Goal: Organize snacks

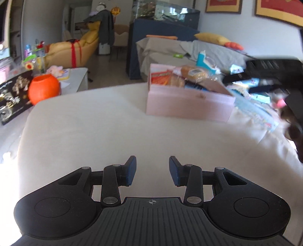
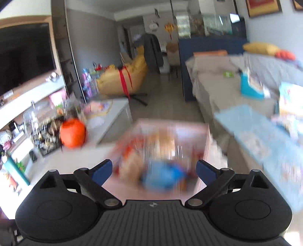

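The left gripper [image 1: 152,170] is hovering, jaws apart and empty, over a cream cloth-covered table [image 1: 94,132]. The right gripper [image 2: 154,170], jaws wide and empty, is hanging above a pale pink rectangular box [image 2: 189,130] filled with blurred snack packets [image 2: 162,176].

One pink box [image 1: 189,106] of snacks, several packets inside, too blurred to count; one bread packet [image 1: 194,72] on top; one orange pumpkin bucket [image 1: 44,89]; one yellow cushion [image 1: 213,38]; two framed pictures [image 1: 223,5]; one television [image 2: 24,56]

Black two-finger left gripper [image 1: 152,170], blue pads parted, empty, above cream cloth-covered table [image 1: 90,132]. Pale pink rectangular box [image 1: 187,106] packed with wrapped snacks. Round orange pot [image 1: 44,89], left.
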The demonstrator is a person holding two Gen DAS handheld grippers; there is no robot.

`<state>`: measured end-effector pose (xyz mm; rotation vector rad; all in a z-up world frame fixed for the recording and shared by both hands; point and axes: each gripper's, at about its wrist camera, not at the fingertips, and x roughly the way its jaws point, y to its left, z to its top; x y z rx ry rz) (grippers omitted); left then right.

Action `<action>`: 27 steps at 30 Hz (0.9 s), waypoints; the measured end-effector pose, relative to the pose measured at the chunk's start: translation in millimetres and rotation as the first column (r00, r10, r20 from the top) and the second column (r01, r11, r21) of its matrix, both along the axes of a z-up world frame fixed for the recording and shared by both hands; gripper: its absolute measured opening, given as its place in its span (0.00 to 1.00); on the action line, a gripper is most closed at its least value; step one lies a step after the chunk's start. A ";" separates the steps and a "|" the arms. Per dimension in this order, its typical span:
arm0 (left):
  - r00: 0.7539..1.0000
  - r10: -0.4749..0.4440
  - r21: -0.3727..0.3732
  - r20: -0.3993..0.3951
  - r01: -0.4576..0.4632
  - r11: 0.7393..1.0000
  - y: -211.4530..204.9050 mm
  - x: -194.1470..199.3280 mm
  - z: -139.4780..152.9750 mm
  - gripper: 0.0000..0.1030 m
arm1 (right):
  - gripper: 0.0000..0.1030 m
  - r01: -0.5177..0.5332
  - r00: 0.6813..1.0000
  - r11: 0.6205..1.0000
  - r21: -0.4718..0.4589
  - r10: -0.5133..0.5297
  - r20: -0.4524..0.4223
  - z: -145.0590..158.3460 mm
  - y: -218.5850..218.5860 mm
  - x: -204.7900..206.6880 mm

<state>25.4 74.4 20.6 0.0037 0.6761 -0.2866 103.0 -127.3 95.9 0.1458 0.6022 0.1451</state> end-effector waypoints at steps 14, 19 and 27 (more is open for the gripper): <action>0.997 0.069 0.073 0.020 -0.070 0.995 -35.1 -26.3 -21.7 0.57 | 0.96 0.007 0.982 0.984 -0.178 -0.040 -0.185 -95.5 33.3 -95.9; 0.994 0.093 0.116 0.056 -0.099 0.988 -45.0 -31.2 -23.0 0.56 | 1.00 0.058 0.981 0.983 -0.177 -0.089 -0.175 -95.5 31.7 -99.5; 0.994 0.093 0.093 0.049 -0.098 0.991 -41.7 -30.0 -22.9 0.56 | 1.00 0.065 0.993 0.983 -0.169 -0.080 -0.084 -100.9 31.9 -105.1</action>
